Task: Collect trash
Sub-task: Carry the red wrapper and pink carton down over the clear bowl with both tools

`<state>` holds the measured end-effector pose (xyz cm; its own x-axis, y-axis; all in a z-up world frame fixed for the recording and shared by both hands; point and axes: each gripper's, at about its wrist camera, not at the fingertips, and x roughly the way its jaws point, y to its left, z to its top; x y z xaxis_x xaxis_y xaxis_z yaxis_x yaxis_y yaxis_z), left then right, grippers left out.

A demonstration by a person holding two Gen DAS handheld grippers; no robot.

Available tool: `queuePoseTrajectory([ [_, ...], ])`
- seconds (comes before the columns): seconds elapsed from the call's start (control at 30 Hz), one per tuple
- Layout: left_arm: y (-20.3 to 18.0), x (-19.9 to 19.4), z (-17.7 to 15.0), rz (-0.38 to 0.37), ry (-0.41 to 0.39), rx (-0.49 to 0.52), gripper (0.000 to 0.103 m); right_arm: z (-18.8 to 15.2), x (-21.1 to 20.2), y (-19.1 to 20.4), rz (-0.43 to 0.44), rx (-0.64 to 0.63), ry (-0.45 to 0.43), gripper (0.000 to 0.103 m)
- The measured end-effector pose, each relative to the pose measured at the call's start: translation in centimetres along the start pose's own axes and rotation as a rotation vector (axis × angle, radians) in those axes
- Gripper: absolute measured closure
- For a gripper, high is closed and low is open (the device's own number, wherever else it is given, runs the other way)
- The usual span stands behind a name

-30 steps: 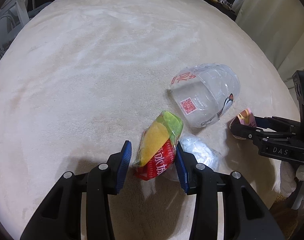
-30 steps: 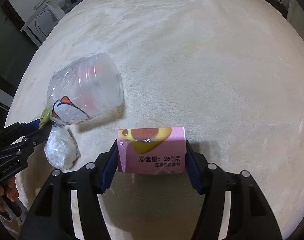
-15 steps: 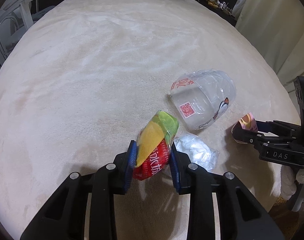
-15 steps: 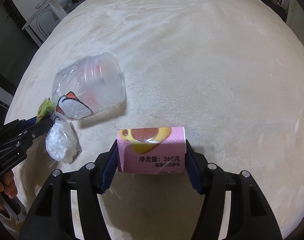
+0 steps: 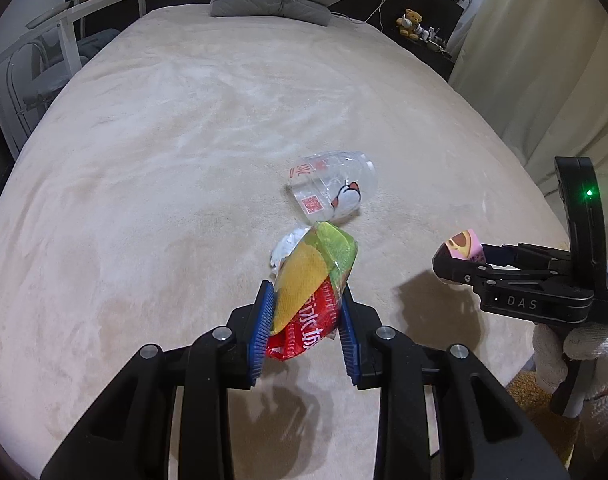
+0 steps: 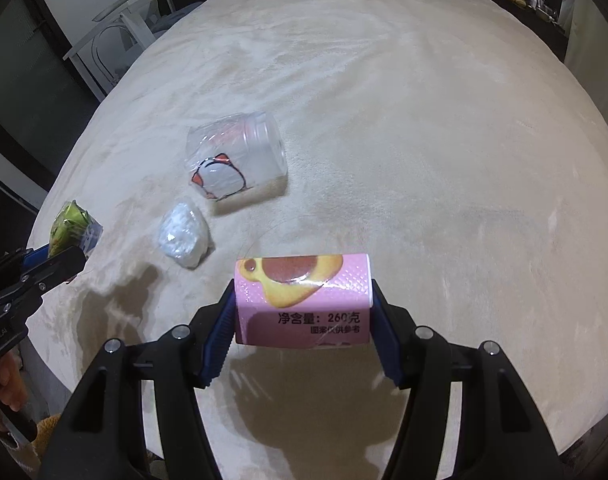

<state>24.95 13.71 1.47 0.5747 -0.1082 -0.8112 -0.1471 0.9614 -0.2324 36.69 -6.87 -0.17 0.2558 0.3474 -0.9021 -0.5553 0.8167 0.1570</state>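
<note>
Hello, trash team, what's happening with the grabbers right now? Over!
Left gripper shut on snack wrapper. Right gripper shut on pink box. Clear cup and white wad left on bed. Nothing blocking.

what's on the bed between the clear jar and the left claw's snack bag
A crumpled white wad lies there, between the jar and the snack bag; the right wrist view shows it best.

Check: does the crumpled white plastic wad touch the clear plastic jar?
Apart. The right wrist view shows beige bedcover between the crumpled white plastic wad and the clear plastic jar.
</note>
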Motion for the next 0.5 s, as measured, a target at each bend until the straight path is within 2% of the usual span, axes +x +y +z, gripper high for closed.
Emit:
queuePoseTrajectory([
  [0.5,-5.2,-10.7,-8.5,-0.032,-0.081,-0.003,0.073,-10.0,-9.5,1.8,0.021,-0.009,-0.054,0.042],
])
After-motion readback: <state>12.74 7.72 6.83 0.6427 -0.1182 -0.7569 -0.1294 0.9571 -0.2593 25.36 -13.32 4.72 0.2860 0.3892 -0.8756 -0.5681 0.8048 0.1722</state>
